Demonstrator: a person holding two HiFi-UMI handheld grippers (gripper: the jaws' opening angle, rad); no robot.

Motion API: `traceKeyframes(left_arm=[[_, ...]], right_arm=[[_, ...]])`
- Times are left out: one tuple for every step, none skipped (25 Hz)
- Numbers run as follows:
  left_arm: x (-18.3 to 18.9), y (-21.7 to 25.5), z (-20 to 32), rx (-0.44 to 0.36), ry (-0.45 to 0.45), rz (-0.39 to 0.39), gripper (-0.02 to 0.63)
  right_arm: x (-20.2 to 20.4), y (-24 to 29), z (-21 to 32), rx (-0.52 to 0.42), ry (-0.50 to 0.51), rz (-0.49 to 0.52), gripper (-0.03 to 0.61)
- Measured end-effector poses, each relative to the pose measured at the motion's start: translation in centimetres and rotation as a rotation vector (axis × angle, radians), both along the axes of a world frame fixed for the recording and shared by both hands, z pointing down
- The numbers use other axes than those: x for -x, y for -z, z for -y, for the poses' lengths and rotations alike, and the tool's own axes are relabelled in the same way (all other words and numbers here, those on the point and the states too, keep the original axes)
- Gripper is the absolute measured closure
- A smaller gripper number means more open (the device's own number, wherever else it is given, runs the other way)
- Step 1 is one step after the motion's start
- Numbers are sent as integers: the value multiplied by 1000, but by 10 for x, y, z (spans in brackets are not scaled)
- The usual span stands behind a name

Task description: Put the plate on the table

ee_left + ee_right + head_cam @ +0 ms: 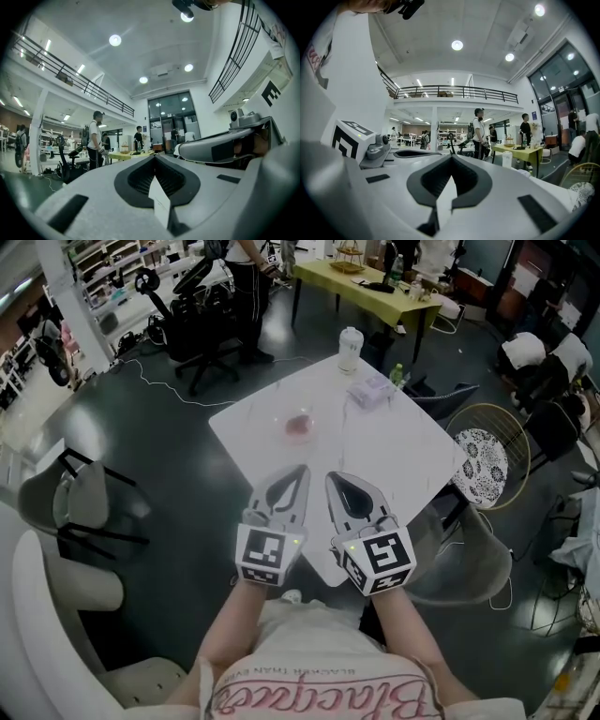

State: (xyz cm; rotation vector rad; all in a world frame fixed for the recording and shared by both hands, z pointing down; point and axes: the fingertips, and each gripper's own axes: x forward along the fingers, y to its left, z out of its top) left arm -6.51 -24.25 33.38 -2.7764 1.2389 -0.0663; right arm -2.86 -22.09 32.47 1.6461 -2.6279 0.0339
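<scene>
Left gripper [301, 469] and right gripper [331, 477] are hovering side by side over the 6 o'clock corner of the white table [403, 451], tips pointing to 12 o'clock.

Left gripper view: the left gripper [154, 157] is showing its jaws pressed together at the tips, with nothing between them, only the hollow between the dark pads [140, 176]. The right gripper's body is showing at 3 o'clock in that view.

Right gripper view: the right gripper [451, 157] is reading the same, with tips meeting and nothing gripped. The left gripper's marker cube [350, 138] is sitting at 9 o'clock.

The plate [300, 426] is lying flat on the table near its middle, at 12 o'clock from both grippers and well apart from them. It is looking clear with a pinkish centre, and neither gripper is touching it.

A white lidded bottle [350, 348] is standing upright near the table's 12 o'clock corner, at 1 o'clock from the plate. A pale box [370, 390] is lying at 2 o'clock from the plate, near the bottle but not touching it.

A wire chair with a patterned cushion [483, 465] is standing at the table's 3 o'clock side. A yellow-green table [361, 282] is showing further off at 12 o'clock.
</scene>
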Motion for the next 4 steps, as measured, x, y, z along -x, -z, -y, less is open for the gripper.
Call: traceKeyframes(left_arm=[[2, 0, 1, -3, 2, 1, 609], [3, 1, 2, -5, 4, 2, 609], [6, 2, 3, -7, 6, 2, 609], [8, 2, 4, -9, 9, 1, 609]], right_arm=[[2, 0, 1, 0, 2, 0, 577], [3, 0, 2, 1, 4, -2, 577], [5, 0, 3, 3, 5, -4, 577], [7, -1, 4, 4, 6, -6, 577]])
